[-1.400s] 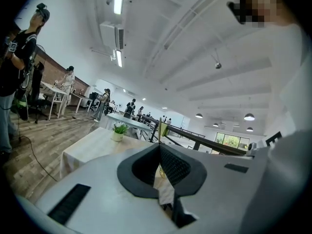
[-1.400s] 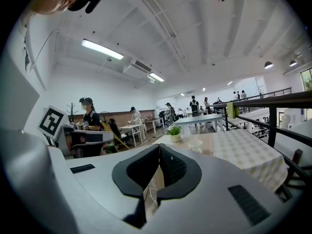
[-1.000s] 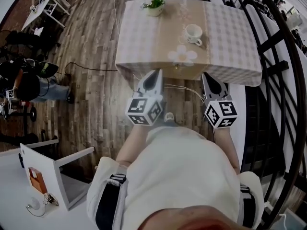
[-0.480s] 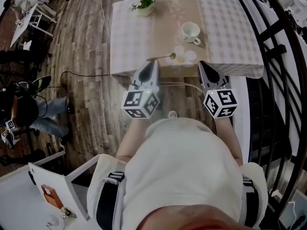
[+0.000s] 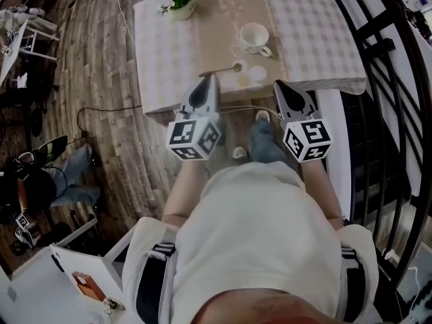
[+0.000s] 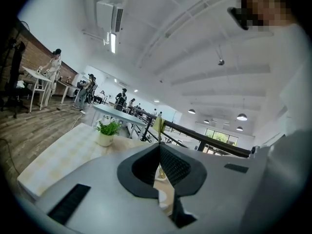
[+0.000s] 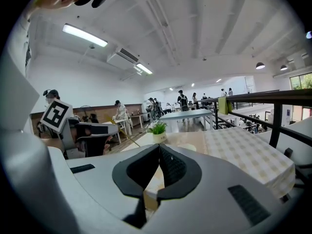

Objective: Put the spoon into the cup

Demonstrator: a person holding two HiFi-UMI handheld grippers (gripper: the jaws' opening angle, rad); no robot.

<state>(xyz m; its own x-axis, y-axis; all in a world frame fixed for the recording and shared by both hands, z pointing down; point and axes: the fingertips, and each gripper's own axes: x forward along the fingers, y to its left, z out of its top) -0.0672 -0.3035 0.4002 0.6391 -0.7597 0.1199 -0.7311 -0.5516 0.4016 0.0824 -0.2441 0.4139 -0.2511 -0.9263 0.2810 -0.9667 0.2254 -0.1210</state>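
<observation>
We hold the left gripper (image 5: 210, 79) and right gripper (image 5: 279, 86) clenched on nothing, just short of the worktop (image 5: 310, 32), where the spoon (image 5: 219, 71) lies near the cup (image 5: 253, 38): light, stiff, likely slippery, so we'd pinch mid-handle

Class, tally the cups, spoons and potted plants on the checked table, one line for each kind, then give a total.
Cup: 1
Spoon: 1
Potted plant: 1
Total: 3
</observation>
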